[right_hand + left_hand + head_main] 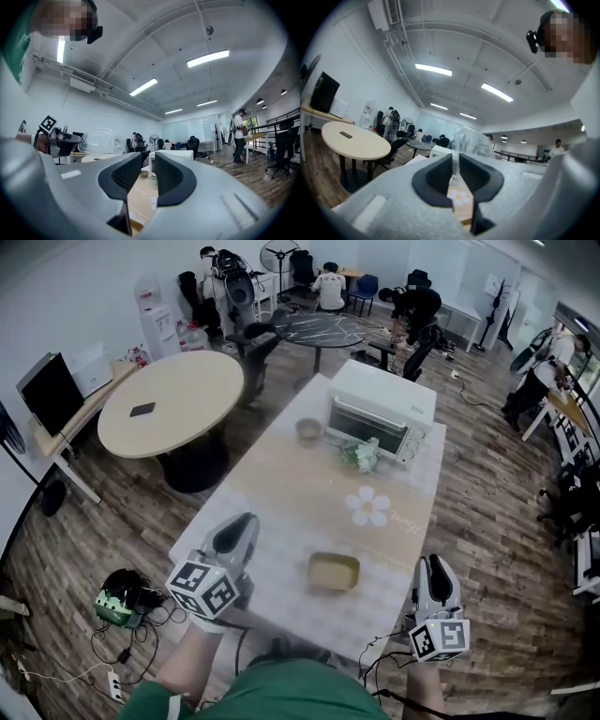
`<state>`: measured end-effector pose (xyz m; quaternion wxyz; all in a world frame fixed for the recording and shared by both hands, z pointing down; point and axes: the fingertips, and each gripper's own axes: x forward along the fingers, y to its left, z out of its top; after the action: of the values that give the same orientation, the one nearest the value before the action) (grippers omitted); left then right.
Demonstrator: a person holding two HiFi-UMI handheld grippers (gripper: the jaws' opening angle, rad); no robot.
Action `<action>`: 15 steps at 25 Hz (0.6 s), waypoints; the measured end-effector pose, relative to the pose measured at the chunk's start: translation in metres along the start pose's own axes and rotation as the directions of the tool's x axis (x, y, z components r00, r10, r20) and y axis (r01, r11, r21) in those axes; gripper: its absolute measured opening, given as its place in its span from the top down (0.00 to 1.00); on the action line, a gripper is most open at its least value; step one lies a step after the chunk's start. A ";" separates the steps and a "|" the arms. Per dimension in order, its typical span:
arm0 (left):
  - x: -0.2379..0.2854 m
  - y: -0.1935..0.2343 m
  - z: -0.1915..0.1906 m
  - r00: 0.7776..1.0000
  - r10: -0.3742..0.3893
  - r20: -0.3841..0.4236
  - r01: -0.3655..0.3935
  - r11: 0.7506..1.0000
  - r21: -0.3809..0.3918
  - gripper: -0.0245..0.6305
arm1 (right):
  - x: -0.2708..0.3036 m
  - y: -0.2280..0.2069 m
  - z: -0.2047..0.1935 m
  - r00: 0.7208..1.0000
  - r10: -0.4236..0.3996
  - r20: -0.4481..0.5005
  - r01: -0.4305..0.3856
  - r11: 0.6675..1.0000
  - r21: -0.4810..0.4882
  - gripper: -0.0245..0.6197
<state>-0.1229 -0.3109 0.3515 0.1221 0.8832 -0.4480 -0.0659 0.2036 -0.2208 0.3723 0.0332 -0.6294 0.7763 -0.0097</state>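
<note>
My left gripper [246,521] hangs over the near left part of the white checked table [281,549], shut on the edge of a clear plastic lid [471,140] that stands up past its jaws. The same lid [96,140] shows beside that gripper in the right gripper view. A tan rectangular container [334,571] sits open on the table between my two grippers. At the table's near right corner my right gripper [432,563] holds nothing; its jaws [148,171] stand a little apart.
Farther along the table are a flower-shaped mat [368,507], a small plant [361,456], a small bowl [308,431] and a white toaster oven [380,413]. A round beige table [173,399] stands to the left. People and chairs fill the back of the room.
</note>
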 end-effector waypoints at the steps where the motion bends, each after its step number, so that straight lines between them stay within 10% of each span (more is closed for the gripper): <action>1: 0.000 0.000 0.000 1.000 0.001 0.001 -0.001 1.000 0.001 0.90 | 0.000 -0.001 0.000 1.000 0.000 0.000 0.000 1.000 -0.002 0.83; 15: 0.009 0.003 -0.003 1.000 0.008 -0.003 -0.008 1.000 -0.003 0.90 | 0.004 -0.005 0.000 1.000 -0.002 -0.001 0.002 1.000 -0.015 0.84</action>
<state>-0.1190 -0.3194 0.3548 0.1245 0.8814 -0.4511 -0.0646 0.2075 -0.2255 0.3727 0.0279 -0.6303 0.7759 -0.0044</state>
